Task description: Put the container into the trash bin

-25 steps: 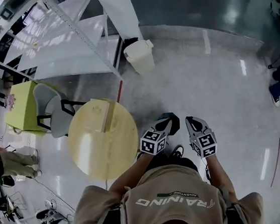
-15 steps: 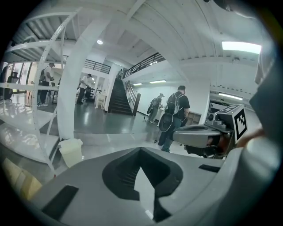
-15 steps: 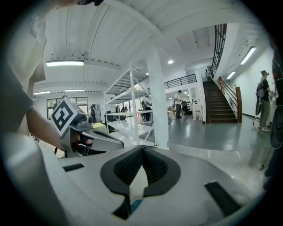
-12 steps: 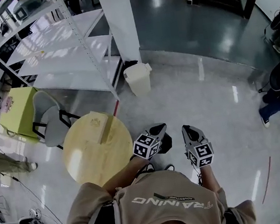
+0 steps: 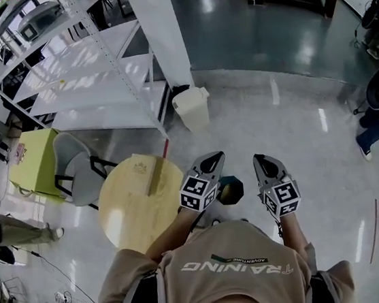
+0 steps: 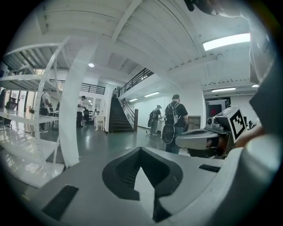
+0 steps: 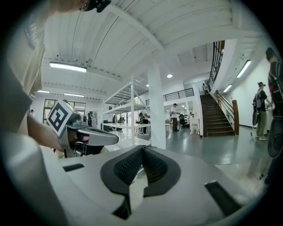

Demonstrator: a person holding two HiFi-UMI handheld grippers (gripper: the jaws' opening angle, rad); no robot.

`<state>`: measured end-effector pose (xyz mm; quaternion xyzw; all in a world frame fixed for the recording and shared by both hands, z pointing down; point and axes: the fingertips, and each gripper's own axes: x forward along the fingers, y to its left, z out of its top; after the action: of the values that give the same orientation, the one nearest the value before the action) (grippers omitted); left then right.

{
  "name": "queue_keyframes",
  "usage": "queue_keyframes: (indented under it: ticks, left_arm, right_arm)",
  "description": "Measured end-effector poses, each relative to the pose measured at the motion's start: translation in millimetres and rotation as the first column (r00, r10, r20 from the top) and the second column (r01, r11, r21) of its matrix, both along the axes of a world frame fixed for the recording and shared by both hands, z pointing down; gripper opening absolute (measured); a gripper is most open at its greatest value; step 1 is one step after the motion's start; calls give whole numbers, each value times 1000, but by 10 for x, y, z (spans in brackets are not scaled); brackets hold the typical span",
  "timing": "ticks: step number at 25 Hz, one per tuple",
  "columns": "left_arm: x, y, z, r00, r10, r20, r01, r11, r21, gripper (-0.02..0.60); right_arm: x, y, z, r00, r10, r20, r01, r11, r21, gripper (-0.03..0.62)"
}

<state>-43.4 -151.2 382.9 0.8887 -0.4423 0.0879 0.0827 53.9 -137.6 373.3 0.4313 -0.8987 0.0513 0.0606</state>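
Left gripper [image 5: 211, 160] and right gripper [image 5: 261, 162], jaws closed on nothing, hang at lower centre; the cream, lidded trash bin [image 5: 191, 111] stands upper centre, beside a white pillar [image 5: 160, 27].

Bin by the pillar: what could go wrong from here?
1. The left hand-held gripper and the right hand-held gripper are both shut on nothing, so nothing is on its way to the bin.
2. The lid looks down, which could block a drop.
3. The bin sits close against the pillar, cramping the approach.
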Motion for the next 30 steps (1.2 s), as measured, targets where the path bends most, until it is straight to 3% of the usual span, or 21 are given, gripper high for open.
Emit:
queue_keyframes:
  ticks: [6, 30]
  left_arm:
    - [-150, -21, -3, 999, -26, -19, 26, 1000, -5, 3]
    - [-222, 123, 40, 1000, -9, -18, 9, 1000, 12, 3]
  right_arm:
    - [-102, -18, -61, 1000, 5, 9, -5, 1000, 25, -3]
    - [-203, 196, 27, 1000, -10, -29, 11, 1000, 27, -3]
